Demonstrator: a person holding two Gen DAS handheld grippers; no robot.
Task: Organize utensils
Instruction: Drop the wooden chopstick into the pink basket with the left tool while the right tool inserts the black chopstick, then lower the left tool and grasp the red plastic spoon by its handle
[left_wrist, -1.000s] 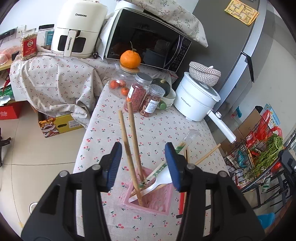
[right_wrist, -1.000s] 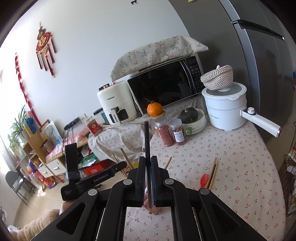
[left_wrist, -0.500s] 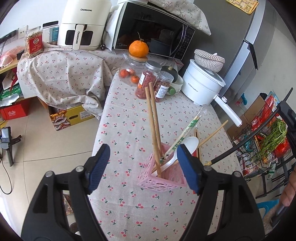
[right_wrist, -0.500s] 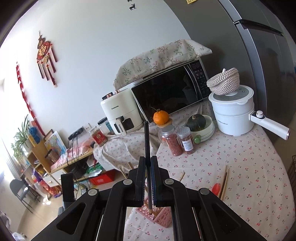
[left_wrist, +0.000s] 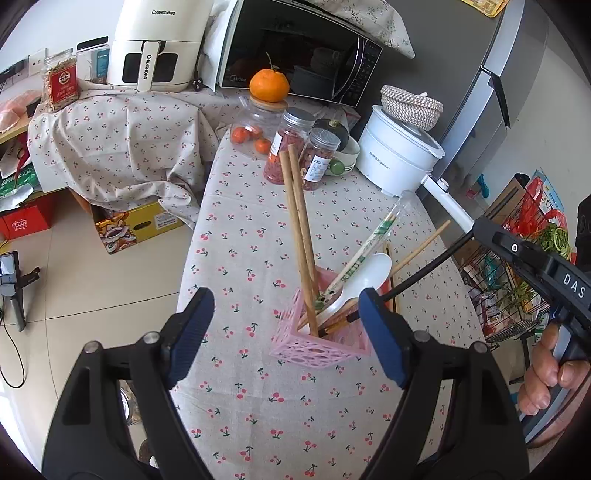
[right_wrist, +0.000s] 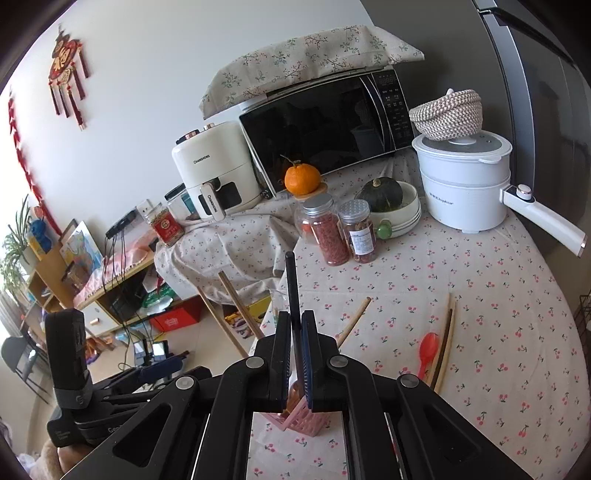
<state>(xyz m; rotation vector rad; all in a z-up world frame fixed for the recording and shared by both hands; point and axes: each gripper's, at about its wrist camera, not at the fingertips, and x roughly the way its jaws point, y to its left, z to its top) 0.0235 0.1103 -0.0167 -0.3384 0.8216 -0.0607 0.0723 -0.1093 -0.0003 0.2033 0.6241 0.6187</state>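
A pink lattice utensil holder (left_wrist: 320, 343) stands on the cherry-print tablecloth (left_wrist: 258, 236). It holds two wooden chopsticks (left_wrist: 300, 236), a wrapped chopstick pair (left_wrist: 364, 251) and a white spoon (left_wrist: 364, 280). My left gripper (left_wrist: 286, 332) is open and empty, just above and in front of the holder. My right gripper (right_wrist: 294, 334) is shut on a black chopstick (right_wrist: 291, 288), whose lower end reaches into the holder (right_wrist: 301, 419). In the left wrist view the black chopstick (left_wrist: 424, 271) slants in from the right. A red spoon (right_wrist: 426, 352) and loose chopsticks (right_wrist: 447, 339) lie on the cloth.
At the back stand two spice jars (left_wrist: 291, 147), a glass jar topped by an orange (left_wrist: 269, 85), a white electric pot (left_wrist: 399, 155), a microwave (left_wrist: 299, 55) and an air fryer (left_wrist: 159, 44). The table's left edge drops to the floor, with boxes (left_wrist: 133, 225).
My left gripper has opened wider and drawn back from the holder. My right gripper has brought the black chopstick in, its tip now at the holder.
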